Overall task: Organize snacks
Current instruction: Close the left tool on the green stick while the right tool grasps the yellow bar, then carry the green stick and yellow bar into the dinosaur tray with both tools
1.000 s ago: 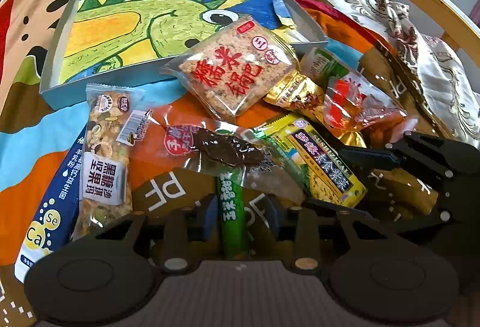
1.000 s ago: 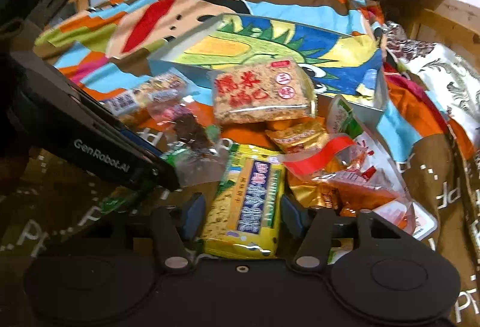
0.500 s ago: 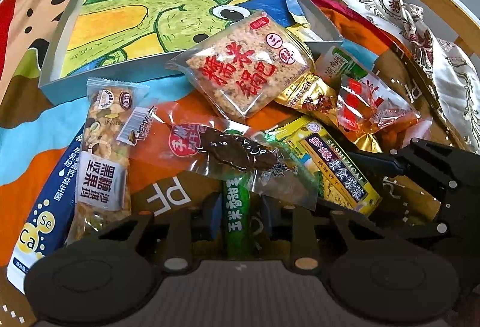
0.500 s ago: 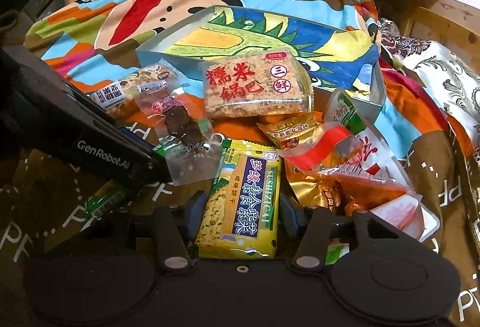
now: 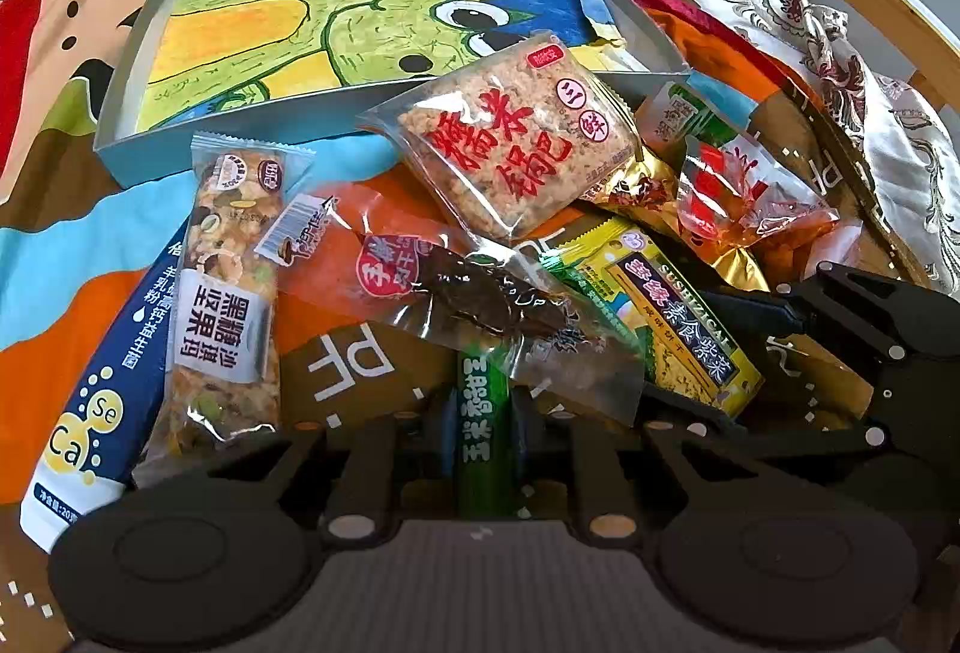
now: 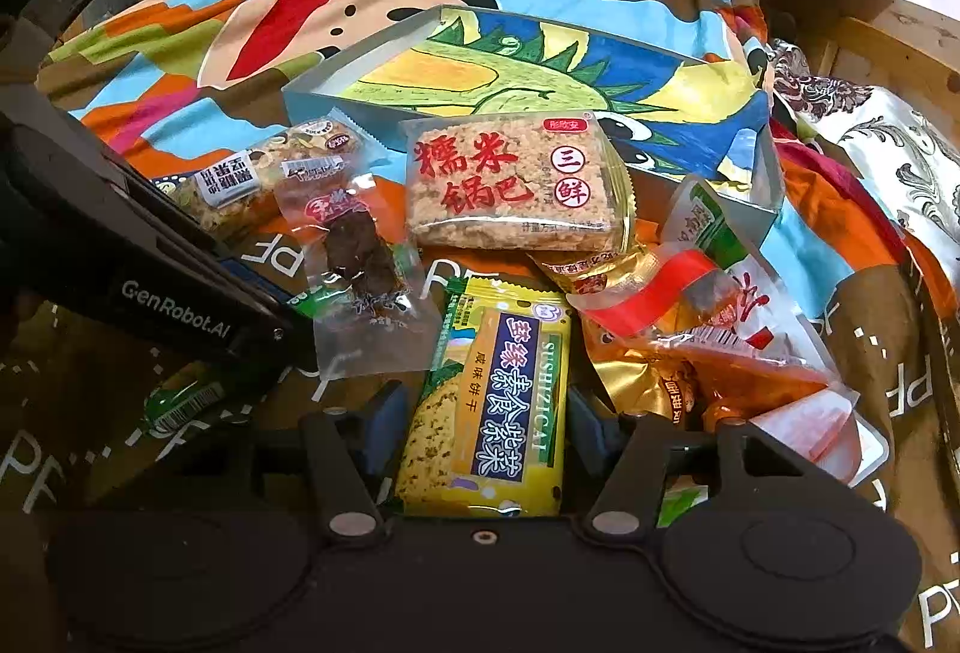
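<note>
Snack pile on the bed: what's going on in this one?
A person works two tools over a heap of packaged snacks on a patterned bedspread. The left hand-held gripper has just closed on a thin green stick snack at the near edge of the pile. The right hand-held gripper straddles a yellow cracker packet, its jaws having just opened wider, pads not clearly pressing. The dinosaur-print tray behind the pile holds no snacks yet; the rice crisp packet only leans on its edge.
</note>
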Tool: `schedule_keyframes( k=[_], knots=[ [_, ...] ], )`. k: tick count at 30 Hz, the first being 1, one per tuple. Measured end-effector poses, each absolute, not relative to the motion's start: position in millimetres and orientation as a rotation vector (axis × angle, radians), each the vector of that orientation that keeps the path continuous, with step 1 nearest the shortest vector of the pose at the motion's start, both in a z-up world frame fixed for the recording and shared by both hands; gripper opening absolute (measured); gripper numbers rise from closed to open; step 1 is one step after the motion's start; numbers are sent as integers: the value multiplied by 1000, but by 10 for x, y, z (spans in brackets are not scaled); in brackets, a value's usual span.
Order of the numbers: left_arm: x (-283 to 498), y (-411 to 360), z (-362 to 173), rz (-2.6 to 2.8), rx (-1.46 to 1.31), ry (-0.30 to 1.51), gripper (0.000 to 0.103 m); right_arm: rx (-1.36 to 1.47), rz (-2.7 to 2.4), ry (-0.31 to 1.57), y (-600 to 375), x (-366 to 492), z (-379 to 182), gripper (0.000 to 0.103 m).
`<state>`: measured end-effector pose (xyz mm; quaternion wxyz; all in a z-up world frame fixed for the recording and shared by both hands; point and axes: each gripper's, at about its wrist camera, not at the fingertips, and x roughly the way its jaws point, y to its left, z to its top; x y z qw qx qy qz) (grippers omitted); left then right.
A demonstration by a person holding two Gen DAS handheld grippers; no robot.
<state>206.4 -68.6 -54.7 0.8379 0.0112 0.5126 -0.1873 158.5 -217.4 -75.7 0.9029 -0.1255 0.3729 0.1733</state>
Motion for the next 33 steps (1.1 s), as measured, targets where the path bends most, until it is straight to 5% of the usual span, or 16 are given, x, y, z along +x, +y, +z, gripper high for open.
schedule_keyframes(
  k=[3,23,33],
  knots=[
    [2038,-713,-548,-393,49,1073,20,-256,354,768,-2186,1588,-752,53],
    [1522,-656,-290,-321,-37,1221,19,-463,365,588,-2175,1085,-438,52],
    [1311,-734,163,-350,-14,1113,19,-449,334,475,-2223,1029,-289,52]
  ],
)
